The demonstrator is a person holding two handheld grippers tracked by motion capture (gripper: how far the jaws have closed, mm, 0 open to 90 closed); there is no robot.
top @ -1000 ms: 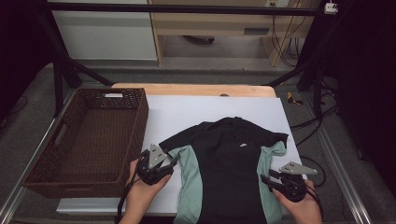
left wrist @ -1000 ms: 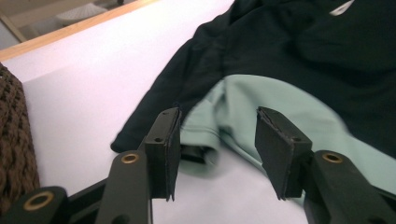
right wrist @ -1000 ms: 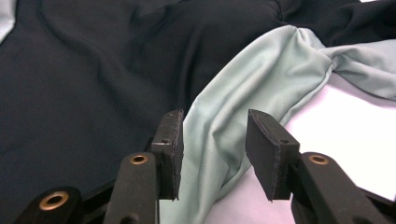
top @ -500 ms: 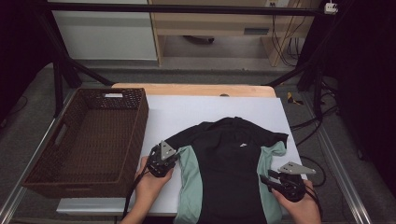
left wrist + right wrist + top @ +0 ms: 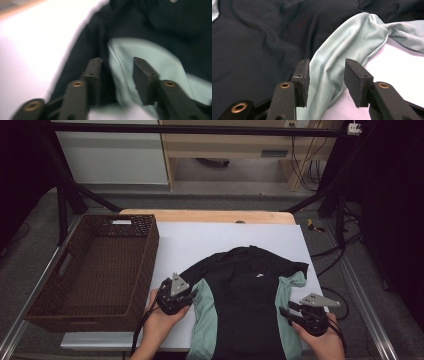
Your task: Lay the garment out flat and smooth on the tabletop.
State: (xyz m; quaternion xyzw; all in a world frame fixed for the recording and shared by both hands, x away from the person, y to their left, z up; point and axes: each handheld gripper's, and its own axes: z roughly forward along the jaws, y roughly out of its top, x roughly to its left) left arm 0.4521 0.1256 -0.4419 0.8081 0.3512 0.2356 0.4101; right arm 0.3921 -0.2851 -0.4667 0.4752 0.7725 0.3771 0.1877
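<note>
Two hand-held grippers worked at the sides of a black short-sleeved shirt with pale green side panels (image 5: 247, 295), lying flat on the white table (image 5: 220, 237).

Left gripper (image 5: 192, 296) had just been opening its jaws, green fabric between them unpinched; right gripper (image 5: 284, 314) stood open astride the opposite green edge. Nearby sat a brown woven rectangular basket (image 5: 95, 265).

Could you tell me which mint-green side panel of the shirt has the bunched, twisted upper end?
The mint panel by the right gripper: it bunches below the sleeve, while the left gripper's panel lies flat.
</note>
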